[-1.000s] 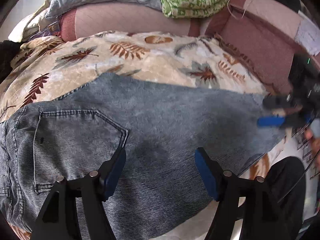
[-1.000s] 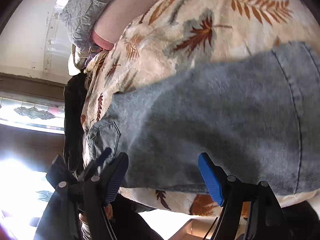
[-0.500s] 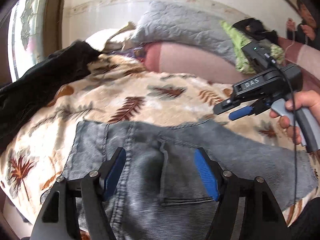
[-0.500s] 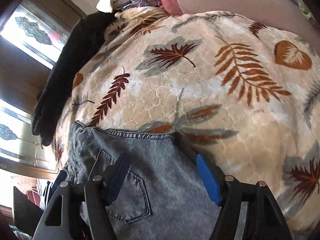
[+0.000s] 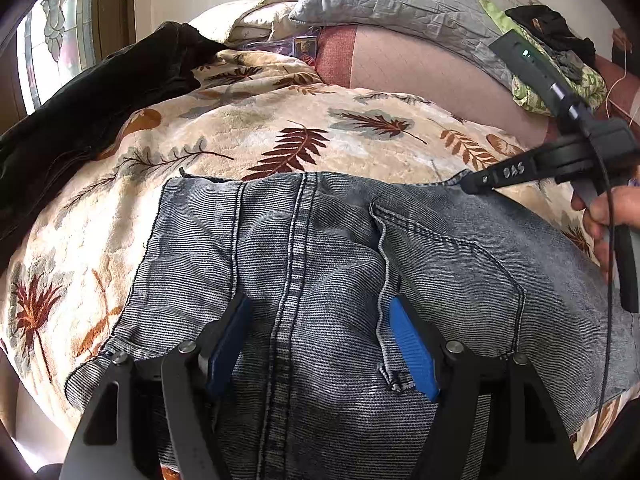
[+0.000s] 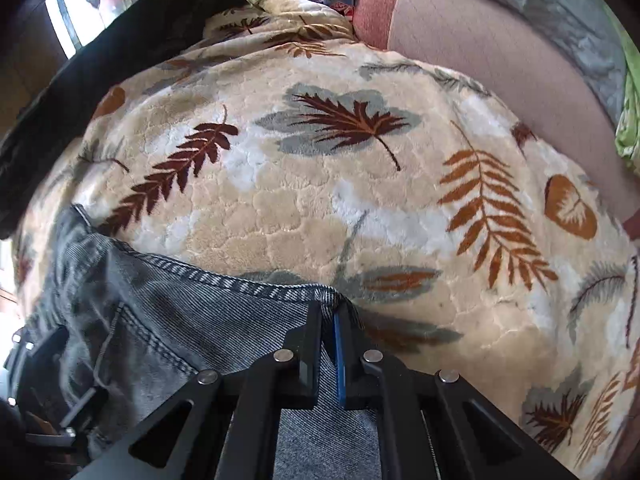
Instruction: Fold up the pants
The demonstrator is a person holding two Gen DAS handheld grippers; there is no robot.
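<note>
Grey-blue denim pants [image 5: 340, 264] lie flat on a leaf-print blanket [image 5: 248, 132], back pocket up. My left gripper [image 5: 318, 312] is open, its blue pads [image 5: 408, 344] low over the seat seam of the pants. My right gripper [image 6: 330, 316] is shut on the pants' stitched far edge [image 6: 224, 280]; in the left wrist view it [image 5: 472, 188] shows at the right, pinching that edge, a hand on its handle.
A dark garment [image 5: 92, 96] lies along the blanket's left side. A grey quilted pillow [image 5: 400, 4], a pink cushion [image 5: 432, 76] and a green cloth [image 5: 560, 88] sit at the back. A window [image 5: 52, 44] is at the far left.
My right gripper has gone down to the pants' far edge and closed on it. My left gripper has moved closer over the seat of the pants and stays open.
</note>
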